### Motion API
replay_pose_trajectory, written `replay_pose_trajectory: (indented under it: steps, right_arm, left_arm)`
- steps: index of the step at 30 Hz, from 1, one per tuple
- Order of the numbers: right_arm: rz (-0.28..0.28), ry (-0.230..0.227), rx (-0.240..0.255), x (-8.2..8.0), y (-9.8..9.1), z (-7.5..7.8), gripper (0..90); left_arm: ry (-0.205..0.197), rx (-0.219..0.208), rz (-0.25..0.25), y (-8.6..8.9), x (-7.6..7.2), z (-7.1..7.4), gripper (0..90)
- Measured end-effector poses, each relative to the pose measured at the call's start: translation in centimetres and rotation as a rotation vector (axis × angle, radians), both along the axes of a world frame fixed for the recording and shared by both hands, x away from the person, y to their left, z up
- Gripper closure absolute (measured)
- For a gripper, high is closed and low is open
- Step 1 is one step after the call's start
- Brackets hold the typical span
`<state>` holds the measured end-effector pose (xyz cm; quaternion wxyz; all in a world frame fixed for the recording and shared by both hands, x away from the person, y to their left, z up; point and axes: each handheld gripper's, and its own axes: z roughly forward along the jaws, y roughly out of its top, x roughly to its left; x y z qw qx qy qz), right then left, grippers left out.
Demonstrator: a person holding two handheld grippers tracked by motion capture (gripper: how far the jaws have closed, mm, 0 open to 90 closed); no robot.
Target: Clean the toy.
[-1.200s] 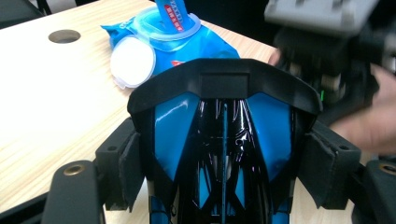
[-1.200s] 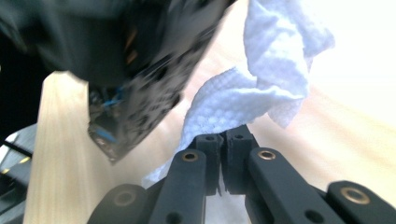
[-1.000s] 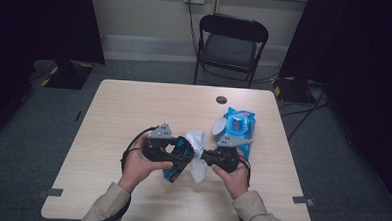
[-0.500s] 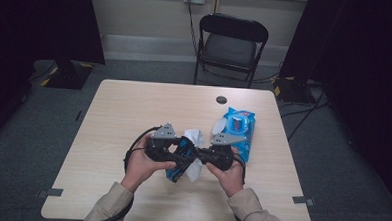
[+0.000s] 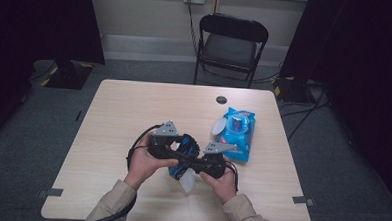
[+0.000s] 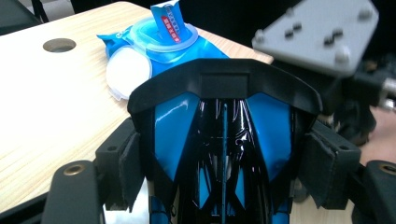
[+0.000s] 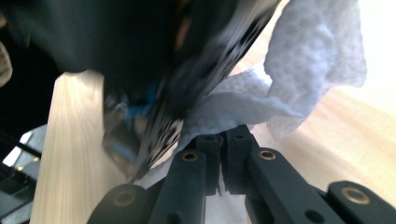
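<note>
My left gripper is shut on a glossy blue-and-black object held above the front middle of the table. In the left gripper view the object stands between the pads, which press on its sides. My right gripper comes in from the right, shut on a white wipe that hangs below the object. In the right gripper view the shut jaws pinch the crumpled wipe against the blurred dark object.
A blue pack of wet wipes lies with its lid open just right of the hands, also in the left gripper view. A cable hole sits near the table's far edge. A black folding chair stands behind the wooden table.
The right gripper has moved down and toward the person, dragging the wipe over the object; the wipe now hangs below it instead of above. The left gripper kept still.
</note>
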<state>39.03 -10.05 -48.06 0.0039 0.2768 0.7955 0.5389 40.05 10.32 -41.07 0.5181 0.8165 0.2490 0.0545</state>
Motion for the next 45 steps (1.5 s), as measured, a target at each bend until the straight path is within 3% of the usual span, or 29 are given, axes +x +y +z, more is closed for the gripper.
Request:
replay_pose_trajectory:
  steps: [6, 14, 22, 29, 32, 36, 38, 39, 44, 45]
  right_arm:
    - [0.012, -0.01, -0.046, -0.4, -0.8, -0.2, 87.4]
    - [-0.056, -0.028, -0.065, -0.2, -4.4, 0.6, 87.4]
    - [-0.123, -0.021, -0.088, -0.6, -8.3, 0.4, 87.3]
    - [-0.139, -0.003, -0.156, -0.8, -10.4, -0.4, 87.0]
    - [-0.149, 0.009, -0.174, -0.8, -11.2, -0.9, 86.5]
    - [-0.157, 0.008, -0.217, -0.7, -11.6, -1.4, 84.6]
    - [-0.165, 0.008, -0.236, -0.7, -11.7, -1.5, 82.2]
    - [-0.164, 0.007, -0.241, -0.7, -11.6, -1.5, 80.5]
    - [-0.169, 0.002, -0.238, -0.5, -11.8, -1.6, 74.6]
    - [-0.173, 0.003, -0.244, -0.5, -11.8, -1.7, 74.3]
  left_arm:
    - [0.005, 0.023, 0.026, 1.1, 0.2, -0.2, 25.4]
    - [0.014, 0.073, 0.065, 3.1, 0.3, -0.7, 25.4]
    - [0.04, 0.138, 0.14, 6.2, 0.8, -2.2, 25.4]
    - [0.06, 0.16, 0.197, 8.3, 1.4, -2.9, 25.4]
    - [0.057, 0.191, 0.207, 8.4, 1.8, -3.0, 25.4]
    - [0.084, 0.218, 0.226, 8.2, 2.7, -3.7, 25.3]
    - [0.105, 0.207, 0.24, 7.9, 2.9, -4.4, 25.3]
    - [0.11, 0.232, 0.241, 7.9, 3.2, -4.9, 25.3]
    - [0.132, 0.272, 0.26, 7.6, 3.6, -6.4, 25.2]
    - [0.132, 0.298, 0.263, 7.5, 3.8, -6.6, 25.1]
